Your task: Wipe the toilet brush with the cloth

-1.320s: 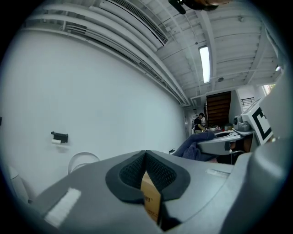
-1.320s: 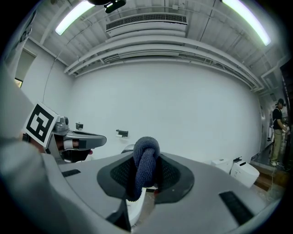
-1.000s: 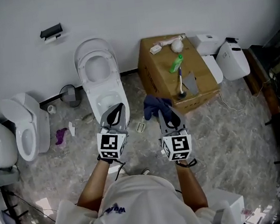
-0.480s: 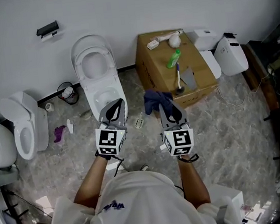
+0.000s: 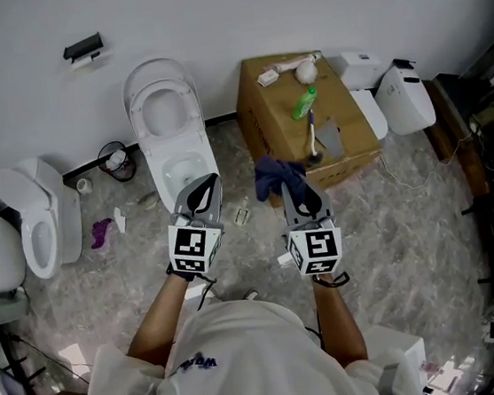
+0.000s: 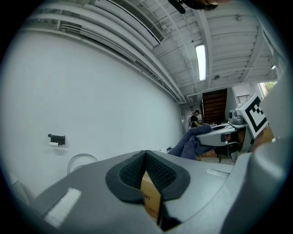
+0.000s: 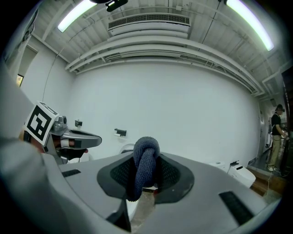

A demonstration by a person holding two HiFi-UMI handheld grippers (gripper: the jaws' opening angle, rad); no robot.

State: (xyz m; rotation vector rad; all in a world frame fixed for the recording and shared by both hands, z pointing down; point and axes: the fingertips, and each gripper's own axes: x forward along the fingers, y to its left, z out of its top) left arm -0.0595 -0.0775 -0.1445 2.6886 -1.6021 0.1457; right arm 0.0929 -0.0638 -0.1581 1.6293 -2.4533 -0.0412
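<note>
Head view | right gripper [image 5: 291, 188] pinches cloth [image 5: 271, 177]; brush [image 5: 314, 136] at its 1 o'clock, handle along 12–6 | left gripper [image 5: 204, 193] pressed together, empty, farther.

Marbled floor [image 5: 410, 217] under a toilet [image 5: 180, 163], a cardboard box [image 5: 258, 130], perhaps a purple rag [image 5: 101, 232]

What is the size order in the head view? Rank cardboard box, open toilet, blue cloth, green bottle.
1. cardboard box
2. open toilet, nearly as large
3. blue cloth, though held nearer the camera
4. green bottle
</note>
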